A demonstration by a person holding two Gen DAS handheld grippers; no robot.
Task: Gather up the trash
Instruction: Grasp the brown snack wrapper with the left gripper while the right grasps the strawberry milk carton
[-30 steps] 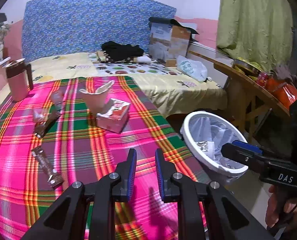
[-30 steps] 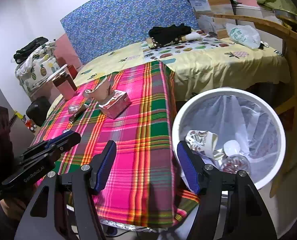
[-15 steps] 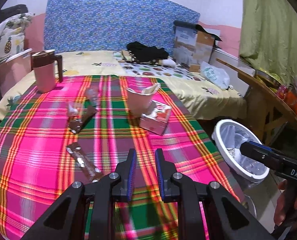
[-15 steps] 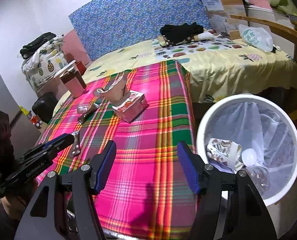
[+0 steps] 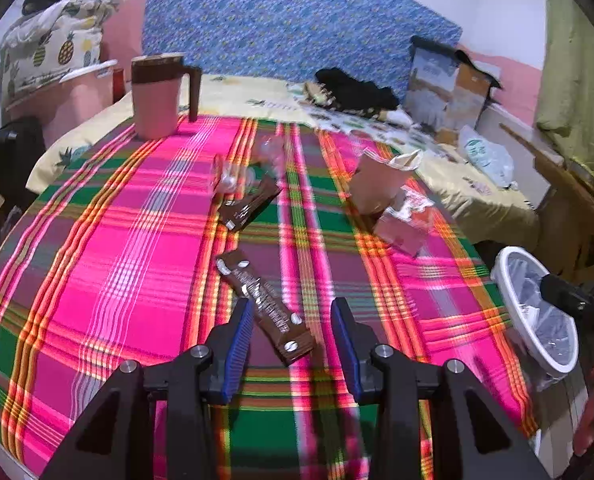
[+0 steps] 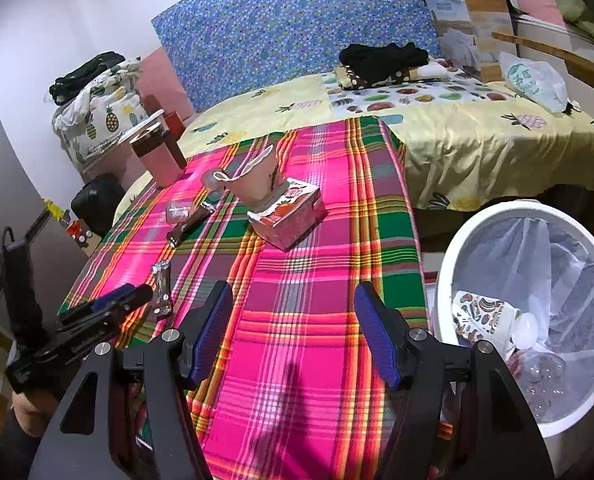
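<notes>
In the left wrist view, the left hand-held gripper [image 5: 293, 336] hovers released over the plaid cloth [image 5: 137, 240] on the bed, its blue pads either side of the near end of a brown wrapper [image 5: 265, 304] that lies flat and diagonal; I cannot tell whether the pads touch it. Farther up lie a second brown wrapper [image 5: 249, 204] and, just beyond it, a clear plastic piece [image 5: 229, 176]. A pink mug [image 5: 157, 96] stands at the cloth's far left, and a paper cup [image 5: 381, 184] leans against a tissue box [image 5: 405, 224] to the right. The bin [image 5: 537, 312] sits off the bed's right edge, partly hidden by the right hand-held gripper [image 5: 573, 304]. In the right wrist view, the right hand-held gripper [image 6: 295, 332] is released wide and holds nothing, above the cloth's [image 6: 297, 280] near edge. The bin [image 6: 449, 248], just right of it, is lined with a clear bag and holds a patterned cup [image 6: 481, 316] and clear plastic. The left hand-held gripper [image 6: 105, 304] shows at the lower left beside the wrapper [image 6: 161, 292].
</notes>
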